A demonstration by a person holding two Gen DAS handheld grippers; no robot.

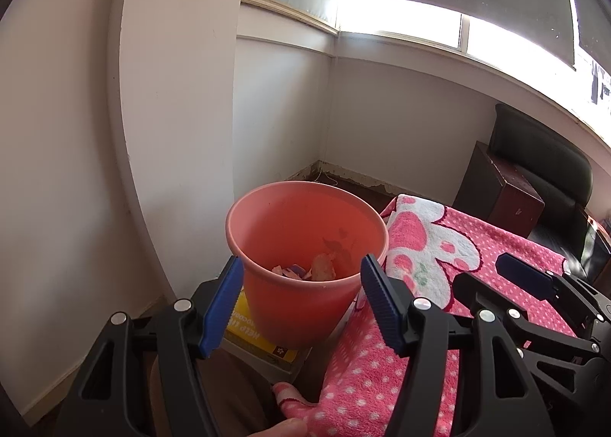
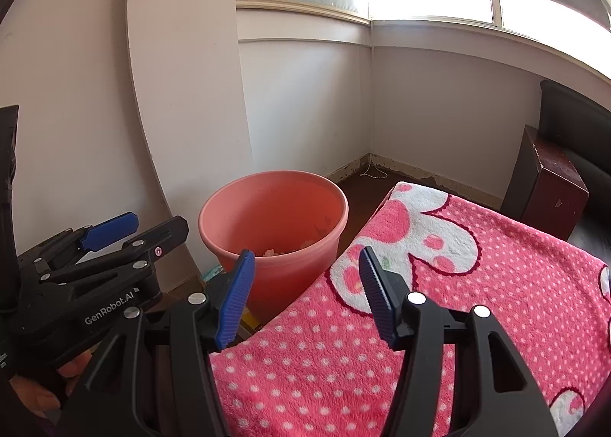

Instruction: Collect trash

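Note:
A salmon-pink bin [image 1: 301,238] stands on the floor by the wall, with scraps of trash [image 1: 309,271] at its bottom. My left gripper [image 1: 301,280] hovers open just in front of the bin, its blue pads on either side of the near wall without touching it, nothing between them. In the right wrist view the same bin [image 2: 273,215] sits left of a pink spotted blanket [image 2: 439,303]. My right gripper [image 2: 305,284] is open and empty over the blanket's near left edge. The left gripper [image 2: 114,230] shows at the far left of that view, the right gripper [image 1: 527,276] at the right of the left view.
A yellow book [image 1: 259,337] lies under the bin's near side. The blanket [image 1: 439,246] covers a raised surface right of the bin. A dark red box [image 2: 550,188] and a black chair [image 1: 542,154] stand at the back right. White walls close in on the left and behind.

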